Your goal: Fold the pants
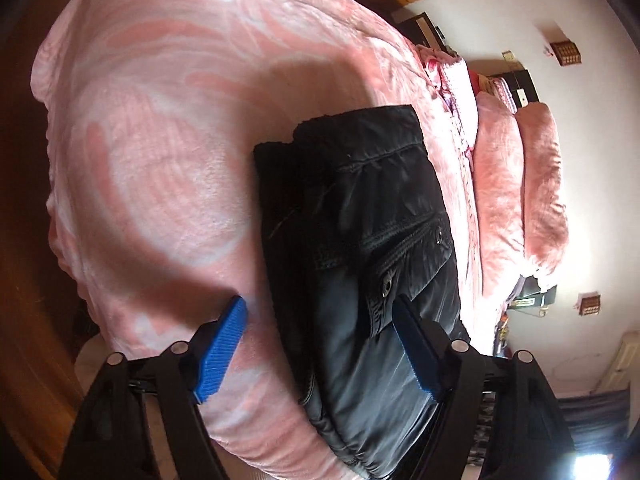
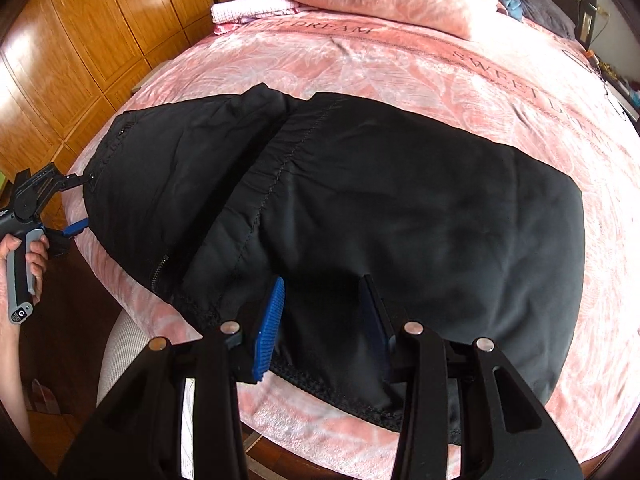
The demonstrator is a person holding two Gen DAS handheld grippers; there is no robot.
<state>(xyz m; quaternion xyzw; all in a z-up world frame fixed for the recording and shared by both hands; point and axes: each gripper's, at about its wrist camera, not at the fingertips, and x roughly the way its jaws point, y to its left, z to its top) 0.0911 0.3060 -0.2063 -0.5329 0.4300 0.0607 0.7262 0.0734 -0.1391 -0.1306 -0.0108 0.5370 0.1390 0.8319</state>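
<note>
Item: black, smooth-woven pants with elastic gathered waistband and zip pocket, laid across the near part of a bed with a pink leaf-patterned velvety cover, already doubled over once. The long axis is seen running left to right across the right wrist view, parallel to the bed's near edge.

Right gripper: its 2 fingers are set partly apart, straddling a hump of cloth at the near hem; whether the fabric is pinched cannot be told.

Left gripper: fingers are spread wide, nothing held; 1 blue finger is placed over the cover, the other over the pants' end. The left end of the pants is judged nearest to it.

A person's hand is seen on the handle.
</note>
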